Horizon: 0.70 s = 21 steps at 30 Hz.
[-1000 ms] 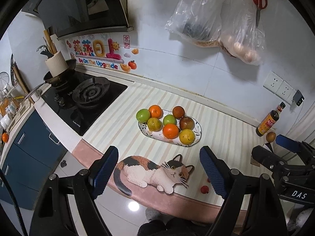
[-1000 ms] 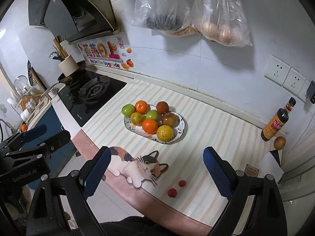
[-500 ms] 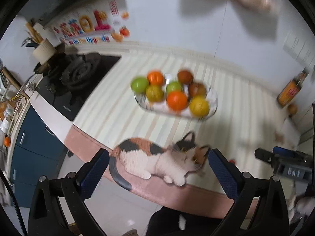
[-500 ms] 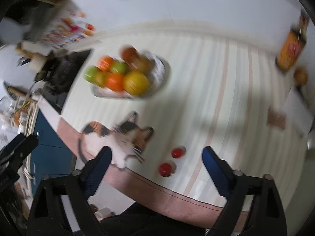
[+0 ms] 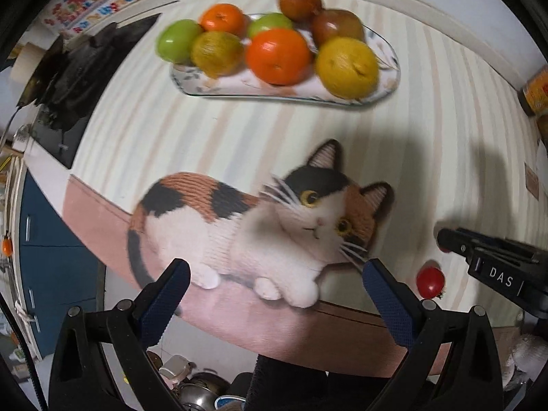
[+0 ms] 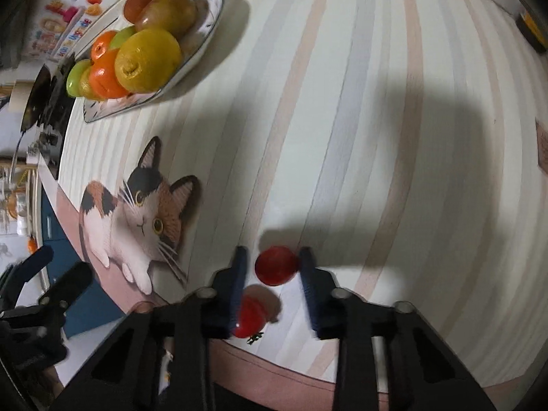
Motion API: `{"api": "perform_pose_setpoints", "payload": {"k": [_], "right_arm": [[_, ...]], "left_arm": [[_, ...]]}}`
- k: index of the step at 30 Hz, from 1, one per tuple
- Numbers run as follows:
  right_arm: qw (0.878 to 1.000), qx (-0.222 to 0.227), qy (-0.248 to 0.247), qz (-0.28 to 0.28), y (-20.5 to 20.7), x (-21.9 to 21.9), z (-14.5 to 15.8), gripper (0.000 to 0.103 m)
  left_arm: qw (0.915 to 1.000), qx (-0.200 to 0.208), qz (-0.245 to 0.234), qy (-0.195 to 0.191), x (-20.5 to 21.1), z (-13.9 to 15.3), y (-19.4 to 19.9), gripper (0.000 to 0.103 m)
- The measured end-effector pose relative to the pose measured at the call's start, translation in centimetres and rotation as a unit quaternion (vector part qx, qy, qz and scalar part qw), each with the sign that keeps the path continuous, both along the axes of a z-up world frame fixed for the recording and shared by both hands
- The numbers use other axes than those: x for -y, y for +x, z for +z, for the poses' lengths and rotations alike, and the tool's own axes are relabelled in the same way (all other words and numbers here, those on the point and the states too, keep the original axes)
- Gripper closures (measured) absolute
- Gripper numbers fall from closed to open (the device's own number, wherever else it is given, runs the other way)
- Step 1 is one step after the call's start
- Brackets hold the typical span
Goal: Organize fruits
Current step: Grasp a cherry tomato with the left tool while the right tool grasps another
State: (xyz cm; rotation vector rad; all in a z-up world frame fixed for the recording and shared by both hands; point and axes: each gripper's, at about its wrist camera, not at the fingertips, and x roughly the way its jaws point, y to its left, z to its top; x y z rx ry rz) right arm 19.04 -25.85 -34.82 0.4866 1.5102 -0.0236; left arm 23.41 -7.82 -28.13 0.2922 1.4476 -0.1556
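Left tongs (image 5: 274, 279) gape wide at the surface's front edge, while right tongs (image 6: 273, 265) stand narrowed, low beside them.

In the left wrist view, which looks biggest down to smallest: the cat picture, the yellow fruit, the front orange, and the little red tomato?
1. cat picture
2. yellow fruit and front orange: look about alike, not ranked
3. red tomato, smallest though nearest the camera

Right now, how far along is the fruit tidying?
Eight fruits already sit on the plate. The right gripper has its fingers around one cherry tomato, not visibly clamped. A second tomato still waits on the mat; the left gripper is open.
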Motion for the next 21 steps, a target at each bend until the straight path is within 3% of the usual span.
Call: {"api": "perform_pose_setpoints", "payload": {"k": [6, 10, 12, 14, 17, 21], "right_arm": [[1.0, 0.012, 0.0, -0.029, -1.9, 3.1, 1.6, 0.075], [0.998, 0.006, -0.006, -0.064, -3.9, 5.8, 1.8, 0.075], [0.997, 0.003, -0.004, -0.077, -4.8, 7.0, 1.8, 0.075], [0.996, 0.002, -0.003, -0.087, -5.5, 7.9, 1.8, 0.075], [0.996, 0.003, -0.004, -0.094, -6.2, 8.4, 1.9, 0.075], [0.995, 0.003, -0.005, -0.096, -6.7, 8.5, 1.9, 0.075]], "left_arm": [[0.9981, -0.029, -0.039, -0.036, 3.2, -0.8, -1.3, 0.0], [0.9921, -0.079, -0.049, -0.084, 5.2, -2.1, -2.3, 0.001], [0.9877, -0.104, -0.049, -0.106, 5.8, -2.9, -2.7, 0.01], [0.9846, -0.12, -0.055, -0.115, 6.5, -3.6, -3.0, 0.027], [0.9813, -0.132, -0.069, -0.121, 7.7, -4.4, -3.3, 0.039], [0.98, -0.132, -0.088, -0.12, 9.6, -5.0, -3.4, 0.047]]}}
